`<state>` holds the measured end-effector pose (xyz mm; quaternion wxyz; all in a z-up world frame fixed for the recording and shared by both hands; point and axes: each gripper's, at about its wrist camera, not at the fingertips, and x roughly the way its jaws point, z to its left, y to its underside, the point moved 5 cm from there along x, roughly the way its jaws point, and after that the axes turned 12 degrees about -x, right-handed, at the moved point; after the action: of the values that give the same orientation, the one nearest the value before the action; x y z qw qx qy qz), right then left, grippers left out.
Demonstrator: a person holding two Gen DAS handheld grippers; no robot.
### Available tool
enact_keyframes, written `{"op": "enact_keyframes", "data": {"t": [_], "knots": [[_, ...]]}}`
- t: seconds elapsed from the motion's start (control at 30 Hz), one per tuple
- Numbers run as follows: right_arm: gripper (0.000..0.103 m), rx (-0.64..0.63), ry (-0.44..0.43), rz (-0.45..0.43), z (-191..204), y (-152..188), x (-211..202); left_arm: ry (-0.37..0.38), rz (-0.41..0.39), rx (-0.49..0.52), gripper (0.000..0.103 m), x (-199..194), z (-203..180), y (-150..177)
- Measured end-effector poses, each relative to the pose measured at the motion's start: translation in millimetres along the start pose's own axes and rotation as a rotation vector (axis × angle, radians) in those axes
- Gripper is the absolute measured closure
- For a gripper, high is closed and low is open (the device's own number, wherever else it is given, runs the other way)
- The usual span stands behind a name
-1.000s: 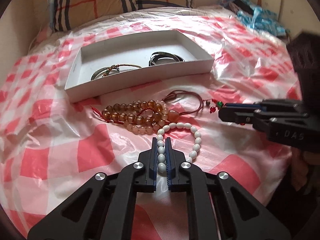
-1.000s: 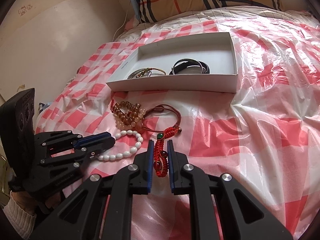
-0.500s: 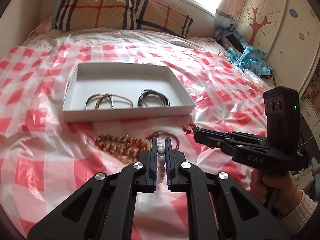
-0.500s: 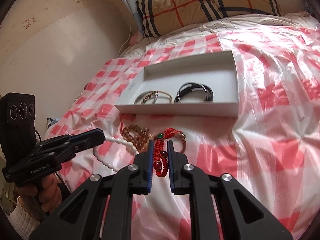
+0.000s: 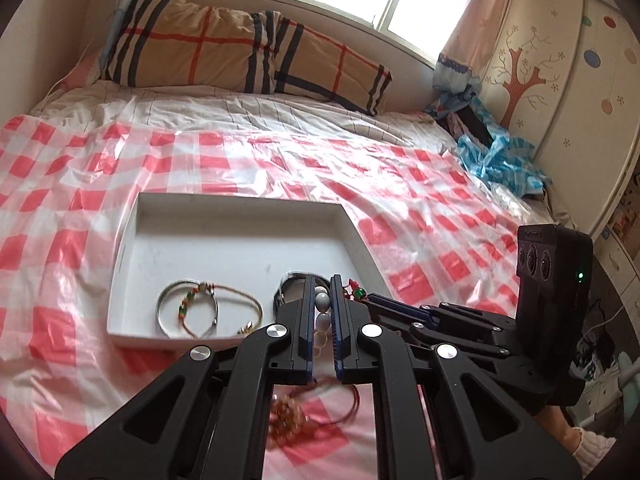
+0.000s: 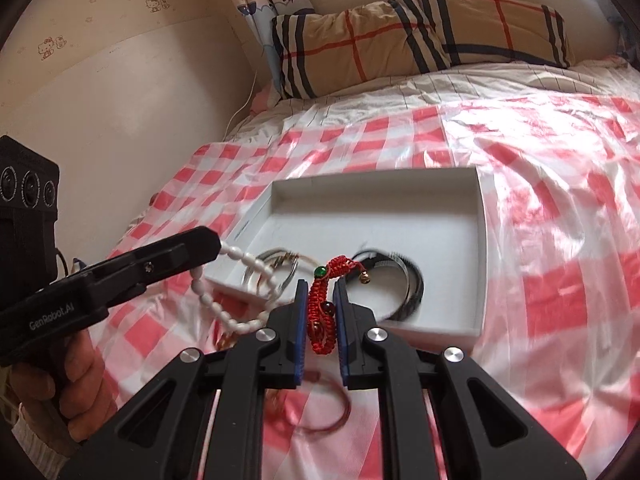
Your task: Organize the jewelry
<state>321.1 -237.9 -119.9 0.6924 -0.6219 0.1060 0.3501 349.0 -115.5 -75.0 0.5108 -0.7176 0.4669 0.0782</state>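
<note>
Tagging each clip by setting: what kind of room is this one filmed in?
A bedroom, most likely a child's. The work surface is a bed under a checked plastic sheet, with a plaid pillow at its head, and a wardrobe painted with a tree beside it.

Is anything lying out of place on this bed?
Yes. An amber bead bracelet lies loose on the checked plastic sheet, outside the white box where the other bracelets sit. Nothing looks spilled or broken.
</note>
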Motion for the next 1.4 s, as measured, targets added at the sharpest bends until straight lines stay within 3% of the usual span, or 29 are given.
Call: {"op": "enact_keyframes", "data": {"t": [0.1, 0.13, 0.2, 0.37, 0.53, 0.8, 1.1, 1.23, 1.4], "knots": [[0.085, -0.009, 0.034, -0.001, -8.2, -8.6, 16.5, -0.019, -0.008, -0.03, 0.096, 17.1, 10.4, -7.1], [0.07, -0.006, 0.052, 0.006, -11.1, -8.7, 21.1, -0.049, -0.013, -0.05, 0.096, 23.8, 18.4, -7.5], [0.063, -0.007, 0.069, 0.024, -15.1, -4.3, 25.7, -0.101, -0.001, -0.079, 0.096, 33.2, 35.1, -2.3], [0.063, -0.06, 0.07, 0.086, -9.1, 4.7, 22.9, -0.216, 0.02, -0.096, 0.095, 32.3, 64.6, 4.6], [0.06, -0.126, 0.039, 0.208, 11.1, 39.0, 22.6, -0.284, 0.065, -0.054, 0.089, 17.5, 75.1, 15.5], [0.059, -0.305, 0.157, 0.344, 33.4, 69.2, 42.6, -0.391, 0.158, 0.009, 0.07, 7.3, 91.4, 49.2], [0.058, -0.34, 0.249, 0.403, 24.9, 94.4, 11.6, -0.483, 0.219, -0.014, 0.064, 12.5, 116.7, 63.7], [0.058, -0.298, 0.237, 0.387, 18.8, 103.6, -5.7, -0.538, 0.217, 0.03, 0.058, 14.7, 117.8, 65.6], [0.057, -0.314, 0.23, 0.37, 24.3, 101.3, -2.9, -0.578, 0.222, 0.111, 0.06, 16.1, 109.8, 70.0]]}}
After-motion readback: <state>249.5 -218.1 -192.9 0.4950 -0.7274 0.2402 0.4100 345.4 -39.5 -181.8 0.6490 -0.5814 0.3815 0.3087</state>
